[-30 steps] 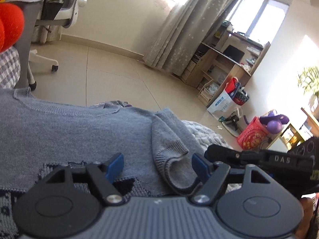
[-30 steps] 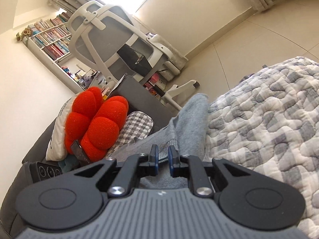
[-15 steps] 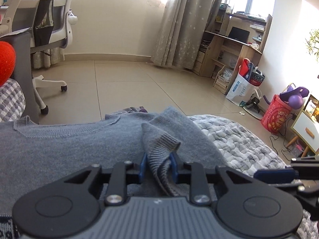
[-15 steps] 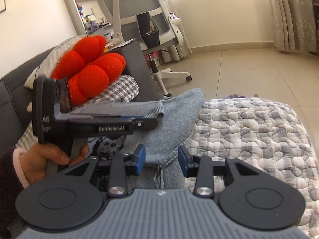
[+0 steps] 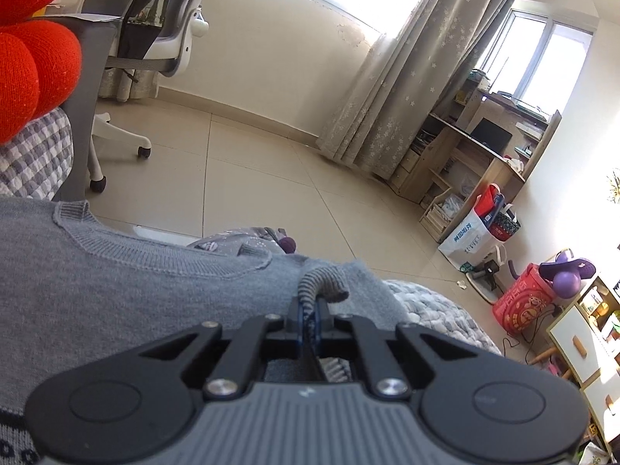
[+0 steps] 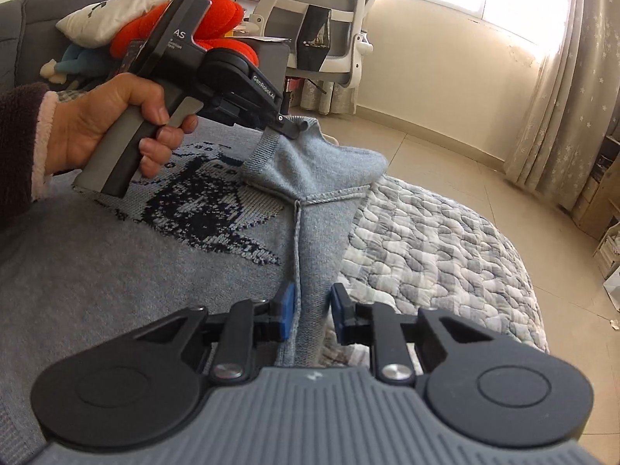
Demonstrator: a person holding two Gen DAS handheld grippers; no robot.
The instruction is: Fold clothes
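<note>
Two grippers on one grey sweater [image 6: 116,271], which lies flat on a sofa over a grey-white quilted blanket [image 6: 426,240]. Far left in the right wrist view: person's left hand [image 6: 104,131] wraps the handle of the left gripper [image 6: 292,128]. Its jaws are clenched on the ribbed sleeve cuff [image 5: 310,286], lifting that sleeve into a peak above the dark knitted chest pattern [image 6: 205,209]. Left wrist view confirms: blue pads [image 5: 303,319] pressed together with knit between them. Further right, the right gripper [image 6: 310,312] sits low at the sweater's side seam, jaws apart, blue pads either side of a fabric fold; contact looks likely but I can't confirm from this angle. Background: red plush cushion [image 5: 31,73] left, office chair [image 6: 329,19] behind, curtain [image 5: 418,66] right.
</note>
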